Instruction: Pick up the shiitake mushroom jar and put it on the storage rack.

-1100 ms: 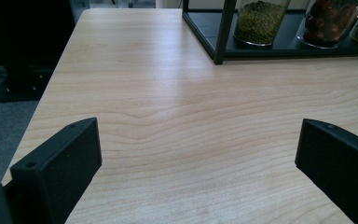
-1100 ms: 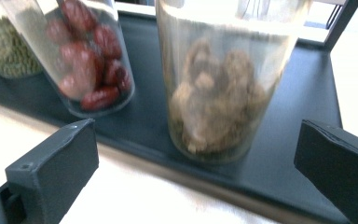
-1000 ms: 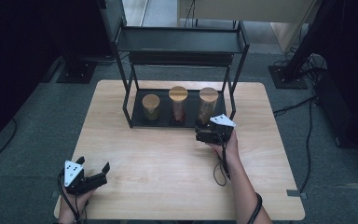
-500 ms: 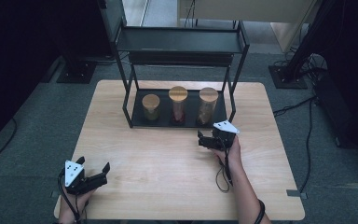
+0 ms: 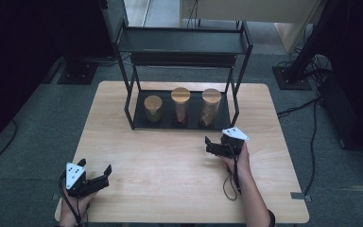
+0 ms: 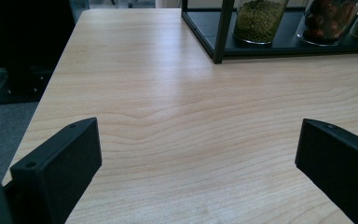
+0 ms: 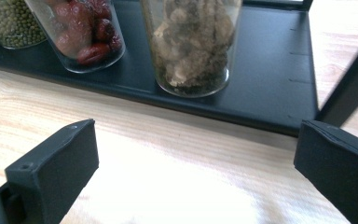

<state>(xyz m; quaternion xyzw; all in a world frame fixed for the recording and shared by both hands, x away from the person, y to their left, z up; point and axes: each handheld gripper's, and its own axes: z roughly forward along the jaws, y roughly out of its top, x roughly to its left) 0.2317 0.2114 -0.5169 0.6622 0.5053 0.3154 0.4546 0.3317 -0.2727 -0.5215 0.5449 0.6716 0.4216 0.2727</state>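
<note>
Three jars are standing ahead of my right tool (image 5: 213, 146), the right jar (image 5: 211, 107) nearest; my left tool (image 5: 96, 176) is idling farther back. Its jaws are gaping empty over bare surface (image 6: 191, 121). I'm seeing the right tool's jaws spread empty, that upright jar (image 7: 192, 44) straight ahead.

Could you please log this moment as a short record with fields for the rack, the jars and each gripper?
rack: black rack at the table's far side
jars: three cork-lidded jars on its bottom tray: green beans, red fruit, brownish pieces
left gripper: open, empty, near the table's front left corner
right gripper: open, empty, just in front of the brownish jar
</note>
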